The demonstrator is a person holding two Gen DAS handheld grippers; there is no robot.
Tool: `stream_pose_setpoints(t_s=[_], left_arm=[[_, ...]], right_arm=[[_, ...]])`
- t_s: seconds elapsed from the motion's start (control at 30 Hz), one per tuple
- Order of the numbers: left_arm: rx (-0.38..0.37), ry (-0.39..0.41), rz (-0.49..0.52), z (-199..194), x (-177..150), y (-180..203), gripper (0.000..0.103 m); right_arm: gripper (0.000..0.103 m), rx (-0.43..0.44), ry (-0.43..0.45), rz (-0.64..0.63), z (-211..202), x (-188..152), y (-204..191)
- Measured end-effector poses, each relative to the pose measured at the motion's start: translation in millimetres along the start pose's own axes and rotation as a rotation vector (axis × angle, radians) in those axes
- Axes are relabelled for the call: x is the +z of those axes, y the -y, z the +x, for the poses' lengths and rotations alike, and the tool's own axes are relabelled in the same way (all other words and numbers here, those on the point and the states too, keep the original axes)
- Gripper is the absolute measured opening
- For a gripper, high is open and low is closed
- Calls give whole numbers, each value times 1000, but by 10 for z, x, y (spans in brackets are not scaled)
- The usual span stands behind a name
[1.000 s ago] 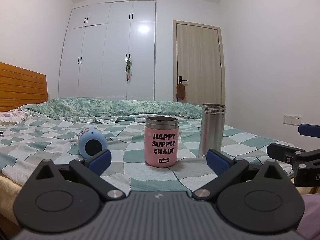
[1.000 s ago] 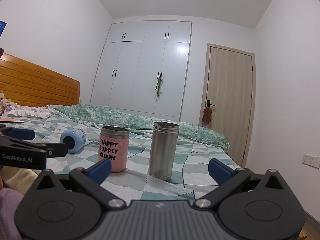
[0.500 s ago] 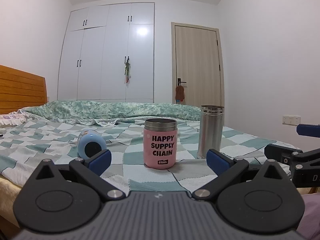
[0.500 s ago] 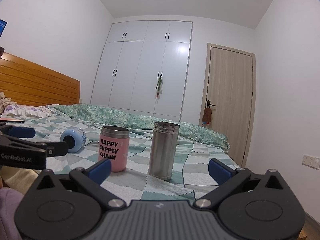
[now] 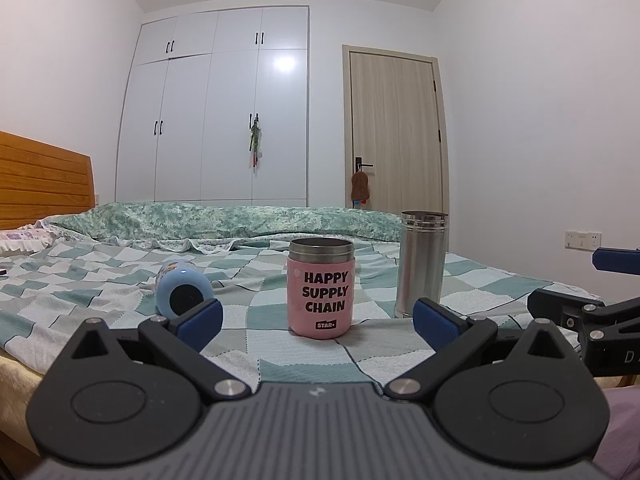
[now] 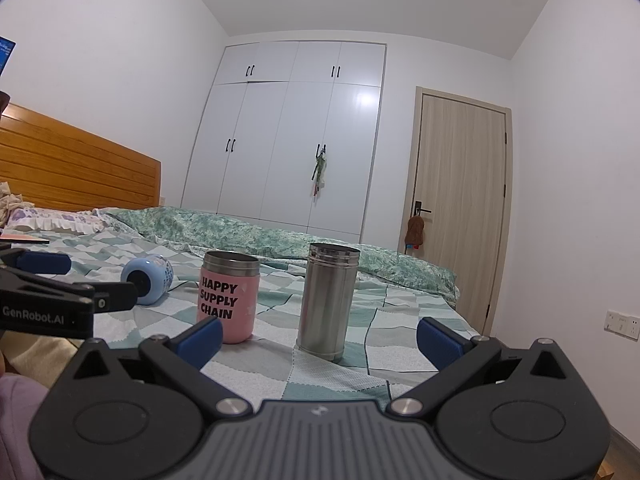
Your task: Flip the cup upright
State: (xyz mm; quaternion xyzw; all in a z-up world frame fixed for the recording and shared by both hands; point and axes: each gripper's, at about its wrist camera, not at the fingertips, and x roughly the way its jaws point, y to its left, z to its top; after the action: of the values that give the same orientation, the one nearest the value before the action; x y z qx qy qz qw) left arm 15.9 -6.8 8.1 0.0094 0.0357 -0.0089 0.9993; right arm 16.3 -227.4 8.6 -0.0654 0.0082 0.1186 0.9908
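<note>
Three vessels on the bed (image 5: 120,292), and only one needs work: the blue cup (image 5: 182,290) lies on its side at about ten o'clock from the left gripper (image 5: 316,314), its dark base facing the camera. The pink "HAPPY SUPPLY CHAIN" cup (image 5: 321,288) stands upright dead ahead at twelve, and the steel flask (image 5: 421,264) stands at one o'clock.

Left fingers (image 5: 200,318) spread wide, nothing between them. The right gripper (image 6: 318,334) is just as wide and empty, with the steel flask at its twelve and the pink cup at eleven; the blue cup (image 6: 147,280) sits well off at ten o'clock, partly behind the left tool.

Now the hazards, as I read them. The blue cup is round and resting on a soft checked quilt, so a nudge from one finger before the other makes contact could roll it away toward the headboard side. The pink cup stands near it, so a wide sweep risks clipping that and toppling it, and the tall narrow flask looks the tippiest of all on bedding. Even once righted, the blue cup may lean or fall again if set on a fold rather than a flat patch.
</note>
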Motion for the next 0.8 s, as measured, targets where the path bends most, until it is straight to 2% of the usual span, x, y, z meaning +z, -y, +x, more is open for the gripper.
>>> stream_pose_setpoints(t_s=[0.8], left_arm=[[3,16,3,-18,-2,20,103]], right_arm=[[103,0,0,-2,-4,3,0]])
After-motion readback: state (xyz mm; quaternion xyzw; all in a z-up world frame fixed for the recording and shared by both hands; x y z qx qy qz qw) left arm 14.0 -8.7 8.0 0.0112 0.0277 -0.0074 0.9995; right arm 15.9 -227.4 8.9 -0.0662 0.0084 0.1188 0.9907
